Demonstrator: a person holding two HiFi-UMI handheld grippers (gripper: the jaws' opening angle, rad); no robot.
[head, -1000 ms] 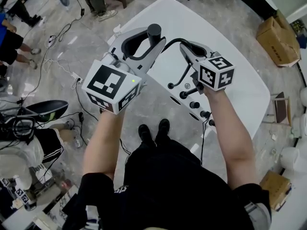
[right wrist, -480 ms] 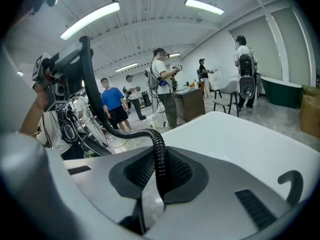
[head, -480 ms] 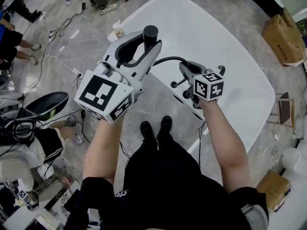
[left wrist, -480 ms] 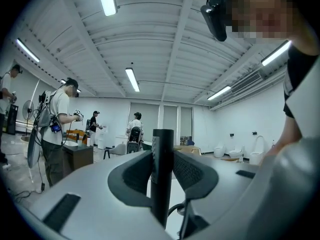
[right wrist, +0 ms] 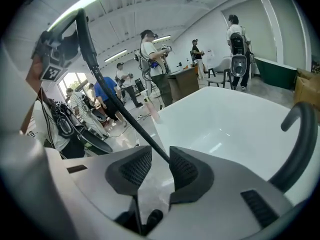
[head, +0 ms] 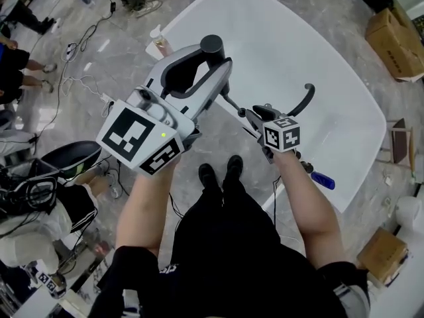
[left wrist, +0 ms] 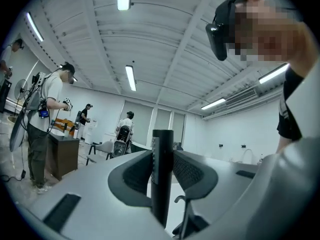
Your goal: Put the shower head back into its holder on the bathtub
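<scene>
Shower head [head: 212,44] is held upright in the left gripper [head: 213,59], over the near left rim of the white bathtub [head: 311,38], with the jaws clamped on its black handle. Black hose [right wrist: 107,84] is seen running between the jaws of the right gripper [head: 250,114]. These have just been opening and stand apart, gripping nothing. Curved black spout [head: 303,99] is noted just right of it.

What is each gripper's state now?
Left gripper: closed on the shower head.
Right gripper: open, fingers just opening, black hose between them.
</scene>
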